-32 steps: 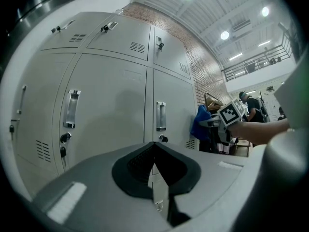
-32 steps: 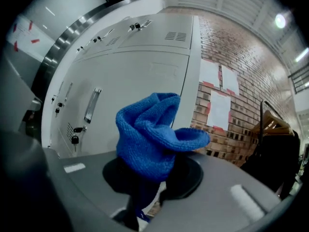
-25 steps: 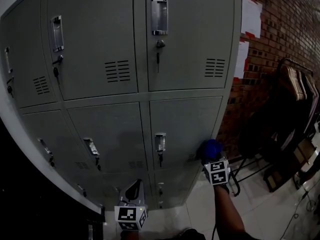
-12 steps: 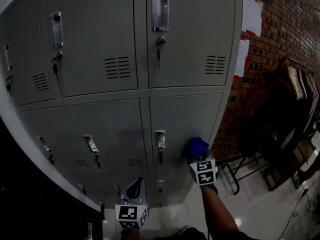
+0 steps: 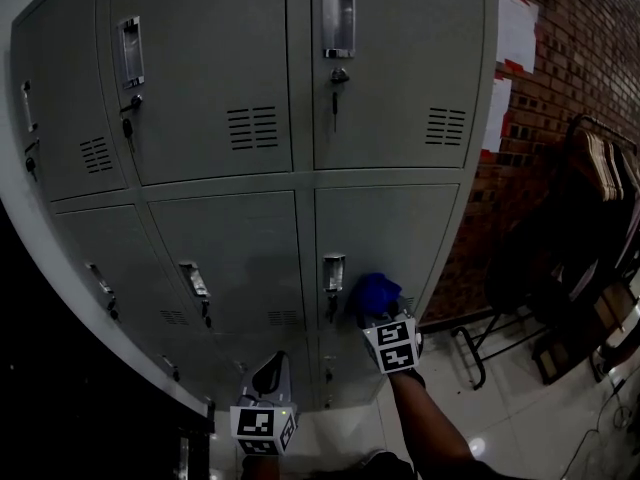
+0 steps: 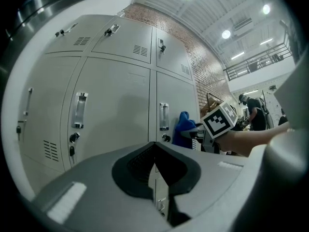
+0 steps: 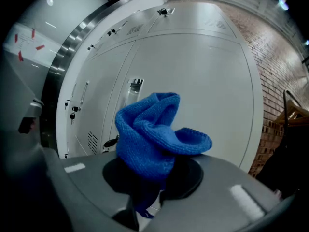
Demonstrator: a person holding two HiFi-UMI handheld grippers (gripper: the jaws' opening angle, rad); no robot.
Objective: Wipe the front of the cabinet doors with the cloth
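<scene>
Low before a bank of grey metal doors [image 5: 240,258], the left gripper [image 5: 268,380] hangs idle, jaws together on nothing. The right gripper [image 5: 383,318] is clamped on a bunched blue cloth [image 5: 375,293], which is at the lower right door, just beside its handle [image 5: 333,271]. Wiping looks barely begun, with most doors probably left. Rightward are a brick wall [image 5: 570,88], a clothes rack [image 5: 590,198] and a tiled floor [image 5: 500,408].
</scene>
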